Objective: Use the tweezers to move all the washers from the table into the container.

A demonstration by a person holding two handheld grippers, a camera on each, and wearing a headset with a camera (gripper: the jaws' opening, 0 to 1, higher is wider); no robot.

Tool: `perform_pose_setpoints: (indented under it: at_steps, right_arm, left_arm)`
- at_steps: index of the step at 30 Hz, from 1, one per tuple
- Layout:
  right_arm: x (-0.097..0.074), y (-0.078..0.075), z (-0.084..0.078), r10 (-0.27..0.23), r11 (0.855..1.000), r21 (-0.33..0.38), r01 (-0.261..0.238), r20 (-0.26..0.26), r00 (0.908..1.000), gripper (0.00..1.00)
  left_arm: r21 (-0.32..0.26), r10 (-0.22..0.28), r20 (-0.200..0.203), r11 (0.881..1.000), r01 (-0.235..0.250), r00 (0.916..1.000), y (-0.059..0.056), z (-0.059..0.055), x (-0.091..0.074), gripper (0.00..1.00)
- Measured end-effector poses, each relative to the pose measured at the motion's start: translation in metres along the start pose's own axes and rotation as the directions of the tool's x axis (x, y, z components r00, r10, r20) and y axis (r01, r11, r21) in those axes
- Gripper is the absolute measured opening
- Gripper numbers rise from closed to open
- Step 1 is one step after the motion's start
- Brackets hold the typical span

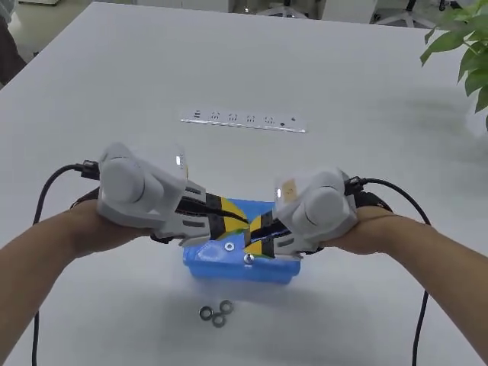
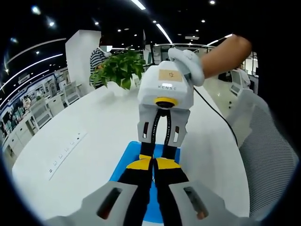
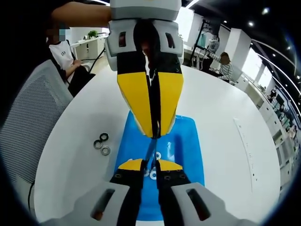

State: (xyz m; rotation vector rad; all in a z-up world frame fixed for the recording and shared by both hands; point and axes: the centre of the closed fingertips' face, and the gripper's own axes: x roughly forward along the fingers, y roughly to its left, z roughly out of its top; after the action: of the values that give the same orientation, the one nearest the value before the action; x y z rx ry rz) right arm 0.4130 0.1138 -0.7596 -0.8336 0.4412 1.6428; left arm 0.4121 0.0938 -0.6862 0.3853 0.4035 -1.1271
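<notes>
Pinches the thin tweezers (image 3: pixel 151 149) between the 2 yellow-tipped fingers of the right gripper (image 3: pixel 150 164), pressed almost together just above the blue container (image 3: pixel 188 141). Meets the left gripper (image 3: pixel 154 134) tip to tip there, over the container's middle, with that gripper's 2 broad yellow fingers likewise closed to a dark slit on the other end of the tweezers. Spans the short gap between both sets of tips with the tweezers' bare metal.

Counts 2 washers (image 1: pixel 229 246) lying flat inside the container, under the joined tips and slightly apart from each other. Counts 3 loose washers (image 1: pixel 216 313) on the white table (image 1: pixel 229 61), bunched and touching, just beside the container's near long edge, on the person's side.

Wraps a bare left hand (image 1: pixel 95 229) round the white gripper body to the left of the container, and a bare right hand (image 1: pixel 374 229) round the one to its right. Trails a black cable (image 1: pixel 42 202) from each gripper, away from the container toward the person.

Shows a flat power strip (image 1: pixel 242 120) on the table beyond the container's far edge, well apart from it, and a green plant (image 1: pixel 461 38) farther off, beyond and to the right of the container.
</notes>
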Motion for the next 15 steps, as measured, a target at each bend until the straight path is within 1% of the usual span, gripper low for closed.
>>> perform_pose_setpoints:
  at_steps: [4,12,15]
  right_arm:
    - [-0.0012,-0.0007,0.0019,-0.004,1.000,0.003,0.004,0.003,1.0000,0.12]
    - [-0.0065,-0.0013,0.0051,-0.021,1.000,0.018,0.020,0.012,0.9997,0.14]
    - [-0.0098,-0.0012,0.0069,-0.026,0.999,0.024,0.026,0.018,0.9995,0.15]
  left_arm:
    - [0.002,0.002,0.000,1.000,-0.002,1.0000,0.0001,0.0024,-0.0006,0.05]
    - [-0.003,0.002,-0.005,1.000,-0.002,1.0000,0.0007,0.0032,-0.0024,0.05]
    - [-0.009,0.003,0.003,1.000,-0.003,1.0000,-0.0001,0.0072,-0.0031,0.05]
